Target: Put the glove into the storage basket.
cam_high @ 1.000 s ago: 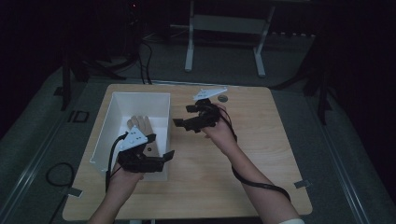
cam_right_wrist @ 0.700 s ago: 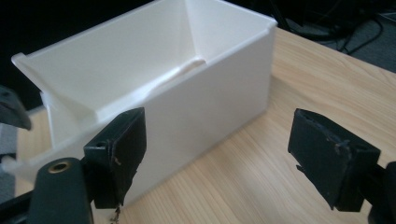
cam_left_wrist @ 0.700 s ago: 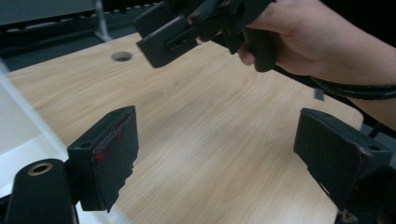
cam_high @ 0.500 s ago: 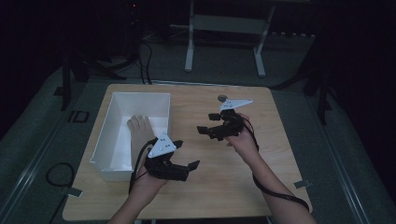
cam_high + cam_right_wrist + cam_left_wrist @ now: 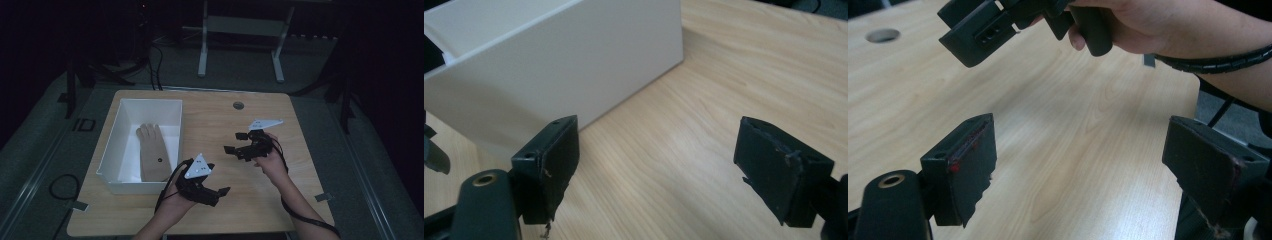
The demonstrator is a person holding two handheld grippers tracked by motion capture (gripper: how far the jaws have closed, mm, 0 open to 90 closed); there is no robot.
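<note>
Two grippers, one glove, all placed relative to the white bin [image 5: 116, 145]. Largest: the bin on the table's [image 5: 280, 200] left half. Inside it lies the tan glove [image 5: 152, 152], flat, long axis along the bin's length, fingers toward the far wall. My left gripper [image 5: 218, 194] sits just off the bin's near right corner, jaws spread, empty. My right gripper [image 5: 239, 145] hangs farther right of the bin, jaws likewise apart, holding nothing. Left judged the nearer for any reach back.
</note>
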